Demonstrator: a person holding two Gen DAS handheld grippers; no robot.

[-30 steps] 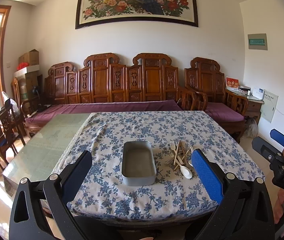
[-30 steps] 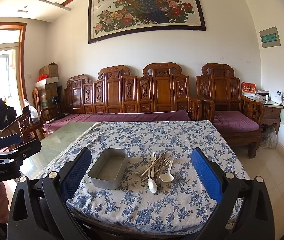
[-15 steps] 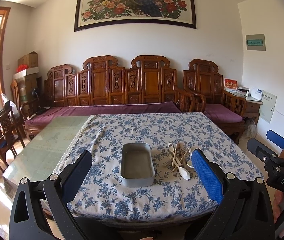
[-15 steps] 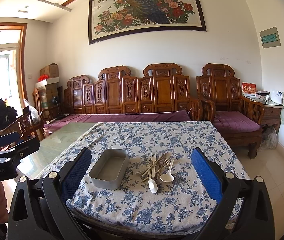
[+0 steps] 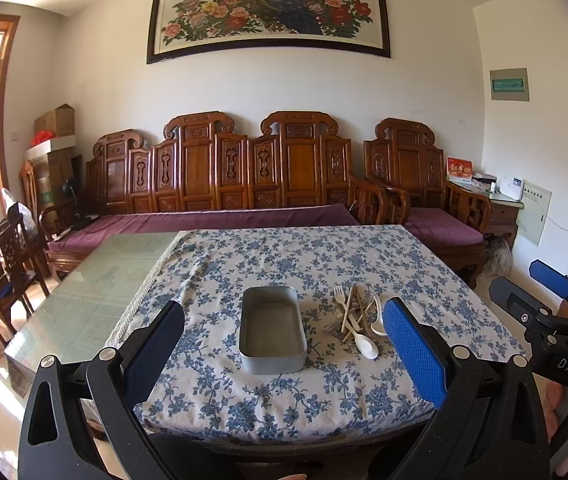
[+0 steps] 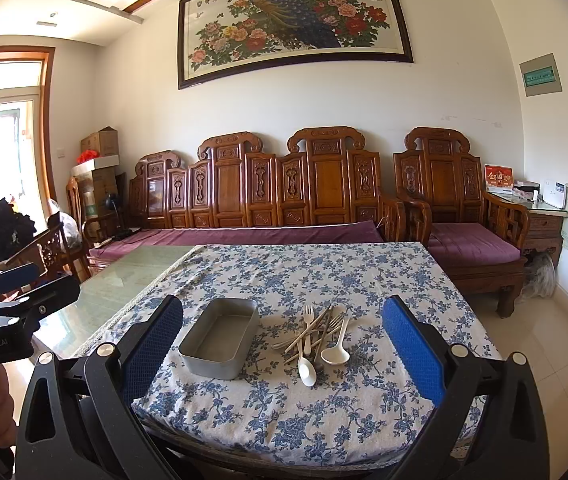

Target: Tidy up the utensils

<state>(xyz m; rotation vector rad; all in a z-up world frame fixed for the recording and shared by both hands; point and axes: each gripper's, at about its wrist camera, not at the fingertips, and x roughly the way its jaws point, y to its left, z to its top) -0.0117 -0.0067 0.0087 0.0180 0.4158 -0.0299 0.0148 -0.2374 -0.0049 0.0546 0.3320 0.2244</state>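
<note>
Metal tin (image 5: 272,330), one, beside one utensil pile (image 5: 358,320).

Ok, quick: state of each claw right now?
Left claw: open, holding nothing, short of the metal tray.
Right claw: open, holding nothing, short of the utensil pile.
</note>
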